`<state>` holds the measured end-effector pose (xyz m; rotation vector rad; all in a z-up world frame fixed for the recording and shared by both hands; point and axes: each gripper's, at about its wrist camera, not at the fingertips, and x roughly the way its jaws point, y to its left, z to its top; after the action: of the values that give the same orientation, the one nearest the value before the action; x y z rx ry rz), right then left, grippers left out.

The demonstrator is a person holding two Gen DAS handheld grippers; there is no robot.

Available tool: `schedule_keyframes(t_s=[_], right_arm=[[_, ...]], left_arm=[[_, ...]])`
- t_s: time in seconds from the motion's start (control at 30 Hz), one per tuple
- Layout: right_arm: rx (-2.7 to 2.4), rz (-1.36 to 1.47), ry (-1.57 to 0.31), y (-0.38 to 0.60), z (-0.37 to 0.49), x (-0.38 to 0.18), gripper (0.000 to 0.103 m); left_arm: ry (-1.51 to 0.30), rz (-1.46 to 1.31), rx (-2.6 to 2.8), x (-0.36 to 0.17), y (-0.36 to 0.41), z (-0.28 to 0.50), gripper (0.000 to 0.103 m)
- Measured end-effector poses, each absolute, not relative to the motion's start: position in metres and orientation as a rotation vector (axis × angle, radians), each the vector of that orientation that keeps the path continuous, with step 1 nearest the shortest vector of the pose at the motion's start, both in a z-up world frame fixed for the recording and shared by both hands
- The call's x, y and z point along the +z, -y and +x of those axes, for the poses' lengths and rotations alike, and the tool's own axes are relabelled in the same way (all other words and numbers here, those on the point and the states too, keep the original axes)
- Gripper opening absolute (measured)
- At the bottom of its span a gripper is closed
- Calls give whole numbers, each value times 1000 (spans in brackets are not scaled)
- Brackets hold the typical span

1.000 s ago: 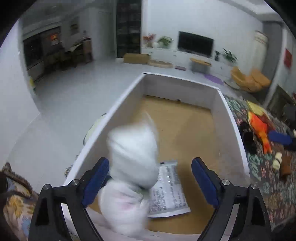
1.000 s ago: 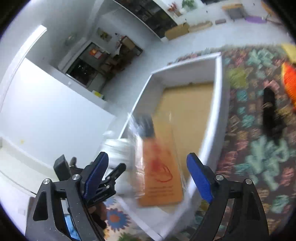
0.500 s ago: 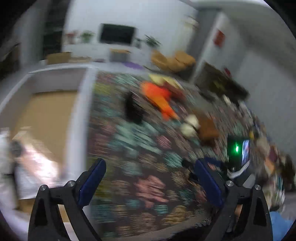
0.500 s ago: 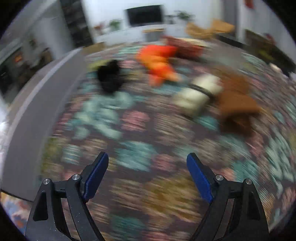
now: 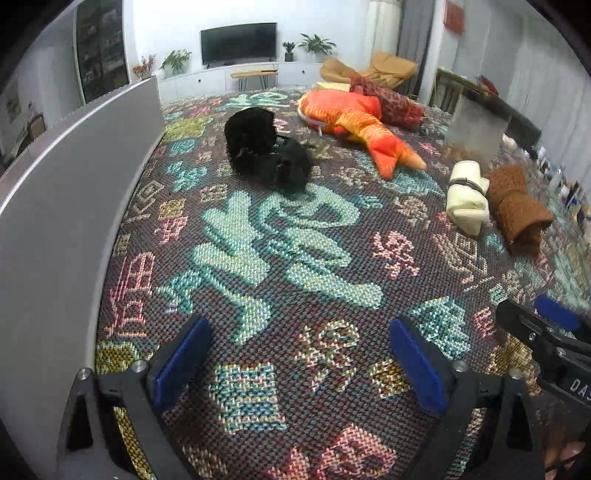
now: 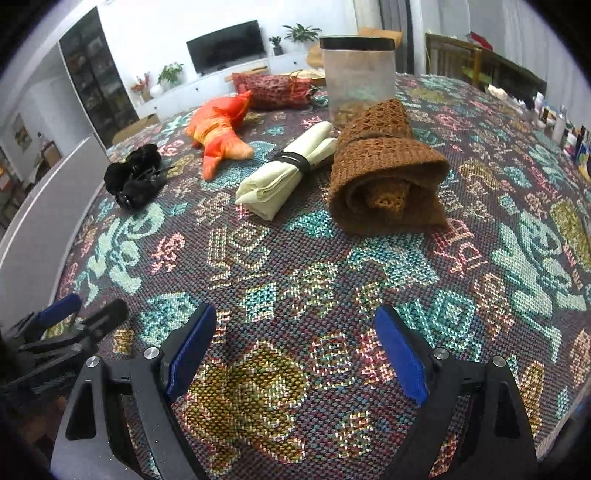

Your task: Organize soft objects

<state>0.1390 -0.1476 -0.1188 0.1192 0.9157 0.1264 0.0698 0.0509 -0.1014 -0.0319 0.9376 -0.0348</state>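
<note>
Ahead of you, a dark television [image 5: 239, 42] hangs on the white wall [image 5: 166, 22] above a long low white cabinet [image 5: 229, 79] with potted plants [image 5: 317, 43]. A tall dark glass-fronted shelf unit [image 6: 96, 83] stands left; mustard armchairs [image 5: 373, 68] sit right.

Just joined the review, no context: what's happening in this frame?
A person is sorting soft items on a patterned tablecloth with two handheld grippers. Neither holds anything now: the left gripper is empty with its jaws opening, and the right gripper is open over bare cloth. Still lying out are a black plush toy, an orange fish plush, a cream rolled cloth and a brown knitted roll. The white bin wall stands to the left.
</note>
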Motion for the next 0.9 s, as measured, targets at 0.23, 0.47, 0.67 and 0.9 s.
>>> schedule_keyframes(t_s=[0.23,0.47,0.67,0.9], right_arm=[[80,5,-931,134,124,-122,93],[80,7,-931,134,124,-122,93],[79,6,-931,135,124,-122,93],[78,6,-931,135,123,-122,93]], left_arm=[[-950,2,-28,-102,-48,72,103],[-949,2,-28,-103,-49,72,103],[-949,2,-28,-102,-49,71,103],[-949,2,-28,-101,-50,70,103]])
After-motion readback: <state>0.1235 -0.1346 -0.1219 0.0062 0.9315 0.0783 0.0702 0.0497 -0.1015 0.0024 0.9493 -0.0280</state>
